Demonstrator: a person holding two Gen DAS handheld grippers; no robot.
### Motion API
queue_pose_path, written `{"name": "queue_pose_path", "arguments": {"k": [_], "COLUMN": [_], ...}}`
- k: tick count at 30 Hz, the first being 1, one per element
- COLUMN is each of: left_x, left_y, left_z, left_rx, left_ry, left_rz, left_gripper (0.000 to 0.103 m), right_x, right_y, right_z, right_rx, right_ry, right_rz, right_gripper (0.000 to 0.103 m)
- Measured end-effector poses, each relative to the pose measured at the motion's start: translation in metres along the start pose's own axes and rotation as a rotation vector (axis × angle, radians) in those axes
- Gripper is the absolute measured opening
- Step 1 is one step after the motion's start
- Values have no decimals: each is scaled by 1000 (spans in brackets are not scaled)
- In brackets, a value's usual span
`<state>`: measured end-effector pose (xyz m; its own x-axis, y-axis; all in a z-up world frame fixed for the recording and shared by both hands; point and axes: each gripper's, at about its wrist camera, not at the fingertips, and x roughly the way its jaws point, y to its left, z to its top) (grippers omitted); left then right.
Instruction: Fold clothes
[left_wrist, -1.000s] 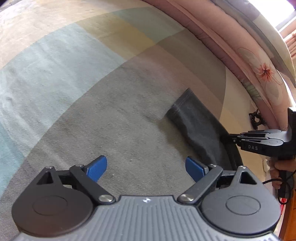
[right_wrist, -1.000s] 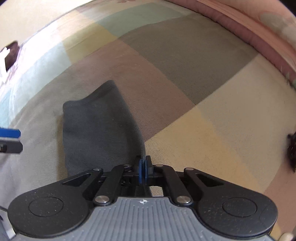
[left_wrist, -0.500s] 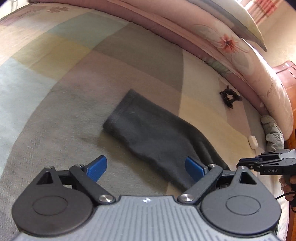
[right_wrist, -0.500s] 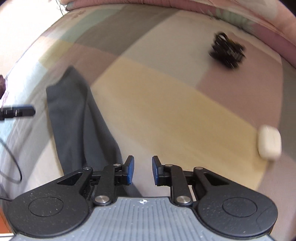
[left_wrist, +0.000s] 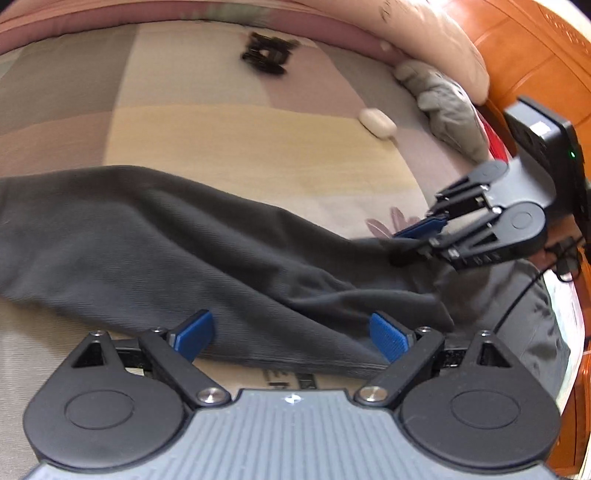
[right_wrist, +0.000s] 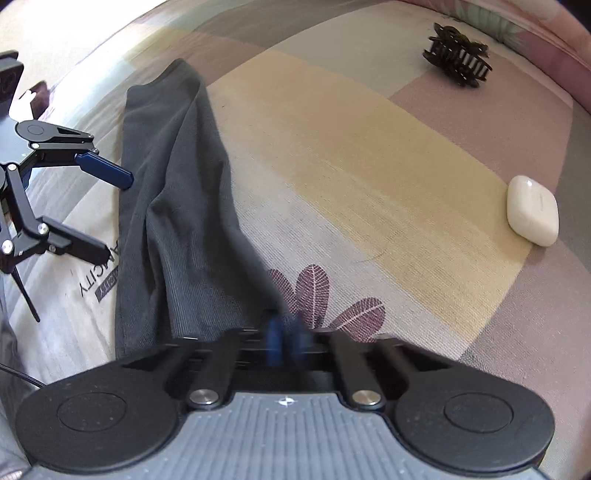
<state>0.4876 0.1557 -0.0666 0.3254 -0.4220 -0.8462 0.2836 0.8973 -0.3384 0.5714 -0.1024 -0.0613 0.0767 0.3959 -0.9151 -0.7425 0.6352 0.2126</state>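
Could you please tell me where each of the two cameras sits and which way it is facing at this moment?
Left wrist: sits on the left tool, low over the bed, looking across the dark garment toward the orange headboard; its own blue pads stand apart, and the right tool shows at the garment's end.
Right wrist: sits on the right tool, looking along the garment; its pads are together on the cloth, the left tool showing at left.
Shared: garment, black hair clip, white earbud case, patterned bedsheet.

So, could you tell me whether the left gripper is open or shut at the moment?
Open. The left gripper has its blue fingers wide apart over the dark garment, with nothing between them.
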Motion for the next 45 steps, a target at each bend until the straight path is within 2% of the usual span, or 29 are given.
{"name": "queue_pose_path", "arguments": {"k": [6,11,13,16,20,23,24,28,31,34,36,38,41,42,44,45], "left_x": [-3,-9,-9,-14,-20,-24,-26,-26,-14,-2,6,15,27,30,22,18], "left_y": [-23,-31,-33,-26,-17,-9,-7,0,-1,-1,-1,-2,-2,-2,6,5], "left_z": [-5,-12,-15,-17,-21,-23,-24,-25,-20,-16,-13,-10,-6,-5,-15,-16], "left_rx": [8,17,12,-7,-32,-51,-57,-55,4,63,102,142,201,220,186,173], "left_ry": [-5,-5,-3,-11,-21,-29,-31,-40,-44,-48,-50,-53,-57,-58,-61,-38], "left_rz": [7,21,37,83,144,190,205,260,286,312,329,346,372,380,362,367], "left_gripper": [91,91,91,91,91,91,91,91,91,91,91,91,92,95,96,96], "right_x": [-15,-9,-15,-28,-43,-22,-13,18,21,19,13,2,5,6,8,9], "right_y": [-15,-41,-33,-18,16,49,57,75,92,104,101,88,72,77,87,92], "right_z": [1,-3,-4,-5,-6,-9,-10,-24,-39,-49,-50,-51,-56,-62,-75,-81], "right_rx": [94,247,244,222,114,20,8,114,225,304,319,390,468,484,514,524], "right_ry": [-102,-125,-156,-219,-273,-208,-189,-142,-153,-121,-134,-191,-172,-166,-155,-148], "right_rz": [-67,-90,-133,-180,-94,-57,-71,-184,-183,-99,-85,-116,-216,-193,-147,-124], "right_gripper": [2,4,5,12,13,13,13,14,16,17,16,16,16,17,18,19]}}
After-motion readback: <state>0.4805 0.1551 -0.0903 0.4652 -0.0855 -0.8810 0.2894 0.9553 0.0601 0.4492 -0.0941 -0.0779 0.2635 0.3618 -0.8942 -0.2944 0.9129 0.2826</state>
